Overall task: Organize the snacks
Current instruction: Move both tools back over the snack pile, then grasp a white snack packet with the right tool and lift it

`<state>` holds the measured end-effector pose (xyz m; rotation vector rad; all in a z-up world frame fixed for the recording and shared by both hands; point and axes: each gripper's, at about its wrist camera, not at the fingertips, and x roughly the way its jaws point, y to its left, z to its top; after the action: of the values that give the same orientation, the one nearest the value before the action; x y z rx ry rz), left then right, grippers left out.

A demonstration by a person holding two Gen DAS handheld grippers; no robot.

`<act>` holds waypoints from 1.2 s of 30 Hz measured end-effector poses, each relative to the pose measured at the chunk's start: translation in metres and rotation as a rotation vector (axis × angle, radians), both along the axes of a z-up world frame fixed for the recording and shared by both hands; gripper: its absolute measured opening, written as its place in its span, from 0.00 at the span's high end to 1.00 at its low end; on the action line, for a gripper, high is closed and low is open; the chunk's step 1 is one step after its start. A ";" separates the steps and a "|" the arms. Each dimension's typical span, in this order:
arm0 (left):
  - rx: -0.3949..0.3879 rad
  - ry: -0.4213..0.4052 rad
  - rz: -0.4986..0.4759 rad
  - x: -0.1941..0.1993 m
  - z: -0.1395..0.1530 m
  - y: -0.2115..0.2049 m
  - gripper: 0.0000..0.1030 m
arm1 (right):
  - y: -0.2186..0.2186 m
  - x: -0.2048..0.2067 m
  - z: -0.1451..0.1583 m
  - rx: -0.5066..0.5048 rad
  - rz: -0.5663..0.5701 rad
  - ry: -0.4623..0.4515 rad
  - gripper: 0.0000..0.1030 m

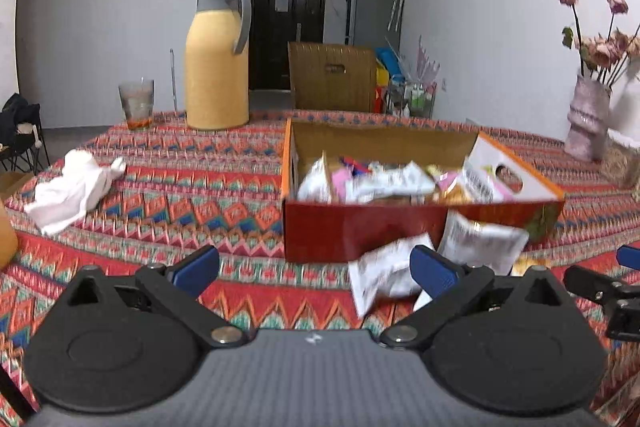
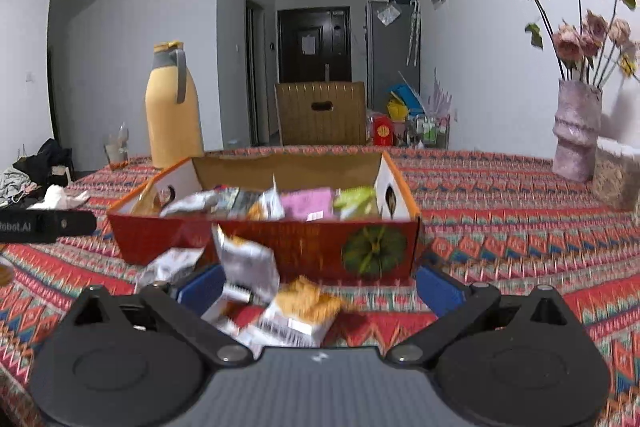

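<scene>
Covering the tabletop is a red patterned cloth, and on it stands an open red box heaped with snack packets. A tall yellow jug stands far left, a vase of dried flowers far right. Three loose packets lie on the cloth just near the box front: one white, one silvery, one orange. Both the left gripper and right gripper hover with jaws spread wide, gripping nothing.
</scene>
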<state>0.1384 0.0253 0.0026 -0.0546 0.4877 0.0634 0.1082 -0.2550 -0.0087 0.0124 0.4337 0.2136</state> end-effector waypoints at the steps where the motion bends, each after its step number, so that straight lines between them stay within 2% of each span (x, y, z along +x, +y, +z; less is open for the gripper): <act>1: -0.002 0.001 -0.001 -0.002 -0.004 0.001 0.00 | -0.001 -0.003 -0.004 0.004 -0.002 0.012 0.00; 5: 0.001 0.001 0.001 -0.004 -0.020 0.002 0.00 | -0.003 -0.011 -0.017 0.005 -0.017 0.055 0.00; 11: 0.001 -0.018 -0.001 0.000 -0.027 0.001 0.00 | -0.002 -0.013 -0.031 -0.001 -0.040 0.108 0.00; 31: -0.024 -0.036 -0.003 -0.004 -0.029 0.004 0.00 | 0.018 -0.007 -0.033 -0.028 -0.019 0.132 0.00; 36: -0.033 -0.039 -0.002 -0.004 -0.029 0.005 0.00 | 0.031 0.003 -0.034 -0.042 0.002 0.166 0.00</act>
<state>0.1345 0.0299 -0.0264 -0.0874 0.4495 0.0517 0.1114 -0.2235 -0.0424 -0.0114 0.6035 0.2062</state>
